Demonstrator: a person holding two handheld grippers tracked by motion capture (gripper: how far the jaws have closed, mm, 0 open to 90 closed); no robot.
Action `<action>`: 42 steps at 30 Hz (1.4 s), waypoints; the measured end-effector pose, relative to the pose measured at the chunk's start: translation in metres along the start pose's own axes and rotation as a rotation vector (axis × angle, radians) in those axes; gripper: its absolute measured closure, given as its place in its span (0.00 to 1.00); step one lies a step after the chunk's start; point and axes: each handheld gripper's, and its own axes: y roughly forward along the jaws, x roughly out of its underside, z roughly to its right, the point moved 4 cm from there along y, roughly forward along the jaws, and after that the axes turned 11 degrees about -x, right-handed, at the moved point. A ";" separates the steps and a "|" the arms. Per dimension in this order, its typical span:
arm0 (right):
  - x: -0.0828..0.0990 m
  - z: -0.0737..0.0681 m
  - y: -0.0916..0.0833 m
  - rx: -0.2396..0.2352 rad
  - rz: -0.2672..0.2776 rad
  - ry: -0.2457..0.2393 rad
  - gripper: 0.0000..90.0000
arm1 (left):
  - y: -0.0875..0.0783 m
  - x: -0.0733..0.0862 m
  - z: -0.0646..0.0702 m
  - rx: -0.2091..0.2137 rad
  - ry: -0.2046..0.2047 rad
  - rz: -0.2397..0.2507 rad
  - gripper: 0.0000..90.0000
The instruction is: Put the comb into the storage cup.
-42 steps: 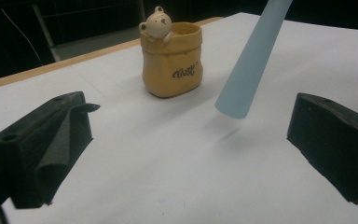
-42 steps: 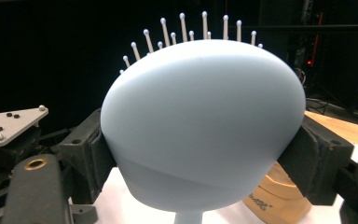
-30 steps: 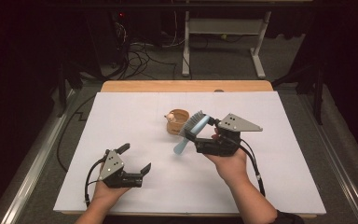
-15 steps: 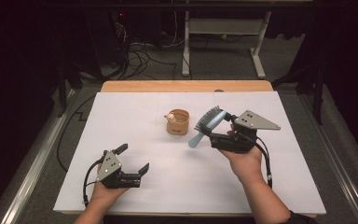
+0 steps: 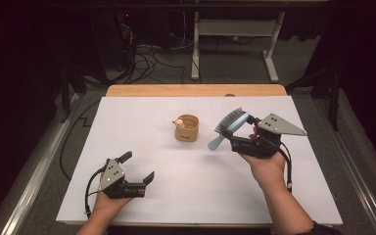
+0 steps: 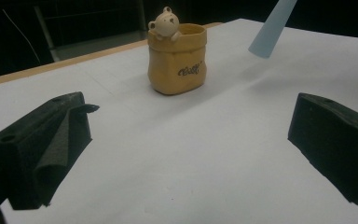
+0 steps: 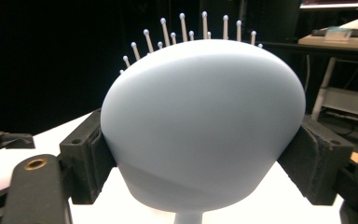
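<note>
A tan pouch-shaped cup (image 5: 187, 128) with a small bear on its rim stands on the white sheet near the middle; the left gripper view has the cup (image 6: 177, 60) straight ahead. To its right, my right gripper (image 5: 239, 128) is held above the table, shut on the head of a light-blue hairbrush (image 5: 220, 138), handle slanting down-left toward the cup. In the right gripper view the brush's rounded back (image 7: 205, 121) is clamped between both jaws of that gripper (image 7: 199, 156), bristles pointing away. My left gripper (image 5: 137, 166) rests low at the front left, open and empty (image 6: 186, 149). The brush handle tip (image 6: 272, 28) hangs beyond the cup.
A white sheet (image 5: 142, 122) covers the table, with a wooden edge (image 5: 196, 90) at the back. Behind the table are floor cables (image 5: 147, 54) and a white desk frame (image 5: 232, 34). Metal rails run along both sides of the table.
My right gripper has carried the hairbrush to the right, away from the cup. The left gripper and the cup have stayed put.
</note>
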 end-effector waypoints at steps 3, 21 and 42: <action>-0.002 0.003 -0.003 0.009 0.009 -0.002 0.23 | 0.000 0.001 0.001 0.003 0.000 0.001 0.00; -0.037 0.000 0.013 0.007 0.075 -0.038 0.23 | 0.000 0.001 0.001 0.013 -0.004 -0.001 0.00; -0.055 -0.007 0.064 -0.010 0.104 -0.051 0.23 | 0.001 -0.001 0.002 0.019 -0.028 0.006 0.00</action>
